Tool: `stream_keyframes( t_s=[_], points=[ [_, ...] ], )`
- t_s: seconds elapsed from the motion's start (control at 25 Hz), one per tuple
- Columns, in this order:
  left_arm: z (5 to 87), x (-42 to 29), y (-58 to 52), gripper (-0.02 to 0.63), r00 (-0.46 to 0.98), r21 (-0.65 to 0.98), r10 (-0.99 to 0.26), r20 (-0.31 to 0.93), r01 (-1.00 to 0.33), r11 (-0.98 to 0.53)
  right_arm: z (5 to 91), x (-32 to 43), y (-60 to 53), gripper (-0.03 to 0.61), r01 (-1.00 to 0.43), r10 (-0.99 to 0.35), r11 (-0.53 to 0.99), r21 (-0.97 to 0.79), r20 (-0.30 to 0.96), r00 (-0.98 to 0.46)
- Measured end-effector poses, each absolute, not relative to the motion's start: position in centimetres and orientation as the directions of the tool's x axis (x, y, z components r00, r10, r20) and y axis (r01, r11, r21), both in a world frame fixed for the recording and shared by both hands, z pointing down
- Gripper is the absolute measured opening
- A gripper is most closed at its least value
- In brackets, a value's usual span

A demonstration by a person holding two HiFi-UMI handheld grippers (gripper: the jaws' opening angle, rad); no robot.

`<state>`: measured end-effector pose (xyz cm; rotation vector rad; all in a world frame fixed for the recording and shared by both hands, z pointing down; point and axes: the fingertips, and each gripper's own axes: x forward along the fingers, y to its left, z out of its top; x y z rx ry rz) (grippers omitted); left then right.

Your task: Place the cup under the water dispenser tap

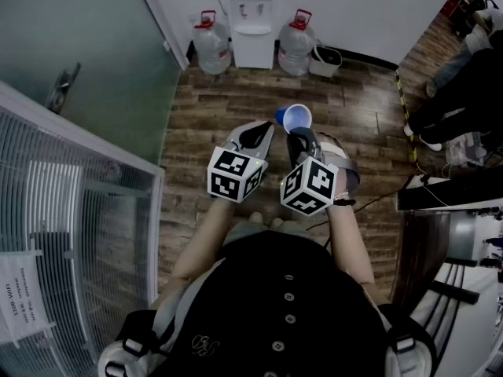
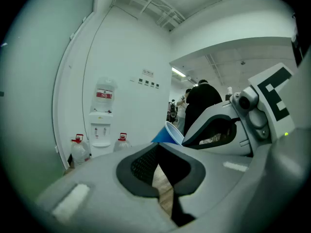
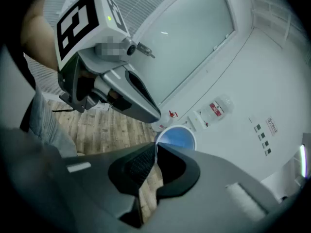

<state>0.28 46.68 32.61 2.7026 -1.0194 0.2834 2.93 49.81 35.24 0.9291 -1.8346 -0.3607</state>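
A blue paper cup [image 1: 295, 118] hangs in the air over the wooden floor, its white inside facing up. My right gripper [image 1: 298, 136] is shut on the cup's rim; in the right gripper view the cup [image 3: 176, 137] sits just past the closed tips [image 3: 156, 147]. My left gripper [image 1: 263, 129] is level with it on the left, shut and holding nothing [image 2: 158, 145]. The cup [image 2: 167, 134] also shows in the left gripper view. The white water dispenser [image 1: 251, 22] stands against the far wall, well ahead of the cup, with a bottle on top [image 2: 104, 95].
Two water bottles with red caps [image 1: 212, 45] [image 1: 297, 49] flank the dispenser, and a white bin [image 1: 326, 60] stands to its right. A glass wall with a door [image 1: 86, 77] runs along the left. People stand at the right [image 1: 456, 93].
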Motion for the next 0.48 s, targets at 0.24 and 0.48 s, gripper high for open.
stream_keyframes(
  t_s=[0.24,0.48],
  points=[
    [32.32,0.70,46.25,0.002,0.742,0.173,-0.619,0.256,-0.666,-0.726,35.63,3.32,49.81,0.018,-0.430,-0.727,0.667,0.609,0.657,-0.197],
    [32.28,1.11,46.33,0.002,0.740,0.121,-0.616,0.270,-0.661,-0.741,35.62,3.28,49.53,0.018,-0.420,-0.725,0.671,0.612,0.659,-0.199]
  ],
)
